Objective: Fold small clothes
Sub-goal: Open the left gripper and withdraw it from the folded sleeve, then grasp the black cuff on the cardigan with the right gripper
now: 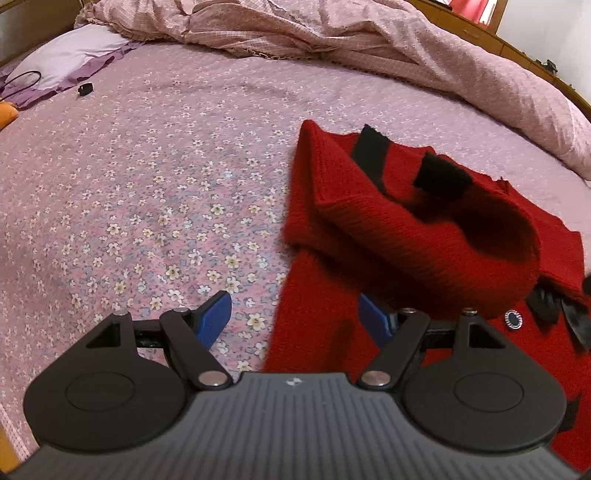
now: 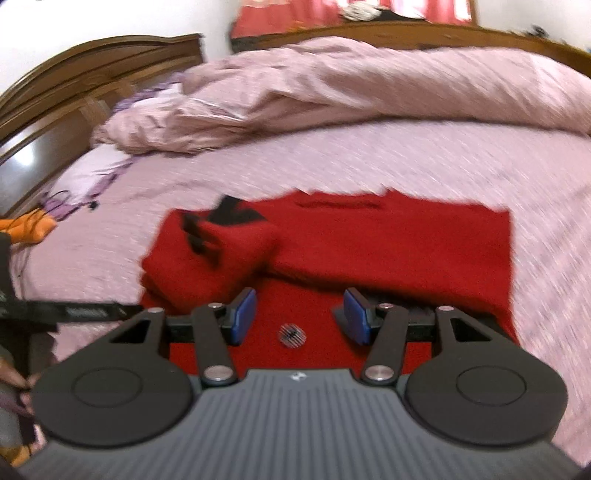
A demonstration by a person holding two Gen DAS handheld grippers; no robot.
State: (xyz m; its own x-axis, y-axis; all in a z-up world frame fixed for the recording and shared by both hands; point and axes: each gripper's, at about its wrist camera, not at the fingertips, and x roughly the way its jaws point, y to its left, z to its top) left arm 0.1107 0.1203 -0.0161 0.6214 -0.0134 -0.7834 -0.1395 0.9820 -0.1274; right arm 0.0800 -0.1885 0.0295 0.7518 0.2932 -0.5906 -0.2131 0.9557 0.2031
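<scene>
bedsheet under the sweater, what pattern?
Pink bedsheet printed with small white flowers; clearest in the left wrist view.

Bed with pink floral sheet [image 1: 147,192] across the near and middle ground; rumpled pale pink quilt [image 1: 332,40] heaped along the far side. Lilac pillow [image 1: 70,55] at far left, a small black object [image 1: 85,89] just beside it on the sheet, an orange item [image 1: 6,112] at the left edge. Carved dark wooden headboard [image 2: 74,81] at left against a white wall [image 2: 92,18], wooden bed frame [image 2: 406,35] along the far side, red curtain [image 2: 295,16] beyond; soft, even indoor light.
</scene>
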